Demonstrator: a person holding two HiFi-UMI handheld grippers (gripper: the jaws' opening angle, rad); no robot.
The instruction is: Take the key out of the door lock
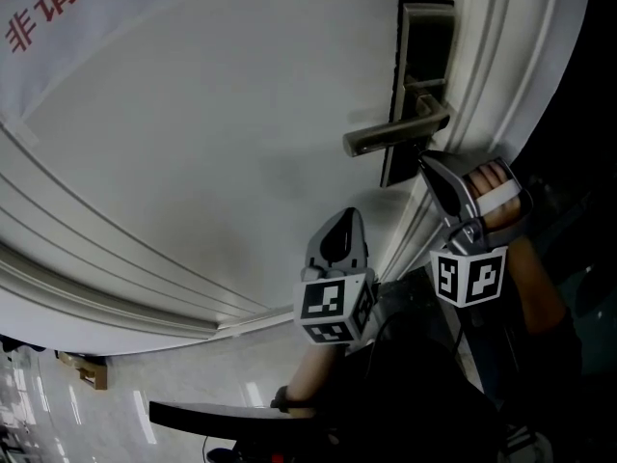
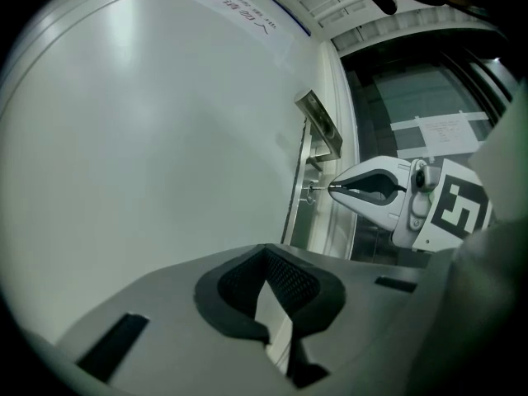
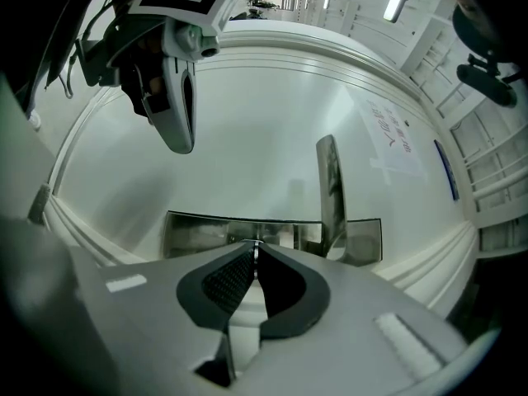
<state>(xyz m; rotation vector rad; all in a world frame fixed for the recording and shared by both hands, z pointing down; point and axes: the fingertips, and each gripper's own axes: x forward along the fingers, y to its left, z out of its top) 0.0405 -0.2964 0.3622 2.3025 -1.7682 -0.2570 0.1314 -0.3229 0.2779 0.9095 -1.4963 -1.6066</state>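
The white door (image 1: 212, 143) carries a dark metal lock plate (image 1: 413, 75) with a lever handle (image 1: 395, 133). Just below the lever my right gripper (image 1: 424, 162) meets the plate, held level. It is shut on the small key (image 2: 318, 190), which sticks out of the plate (image 2: 299, 196) in the left gripper view. In the right gripper view the pads (image 3: 235, 275) pinch a thin metal sliver right at the plate (image 3: 198, 231), beside the lever (image 3: 328, 188). My left gripper (image 1: 347, 212) hangs lower left, off the door, shut on nothing (image 2: 266, 252).
A paper notice with red print (image 1: 48, 8) is stuck on the door's upper left. Raised mouldings (image 1: 116, 268) cross the panel, and the door frame (image 1: 501, 56) runs along the right. A hand (image 1: 492, 186) holds the right gripper. Glossy floor (image 1: 145, 394) lies below.
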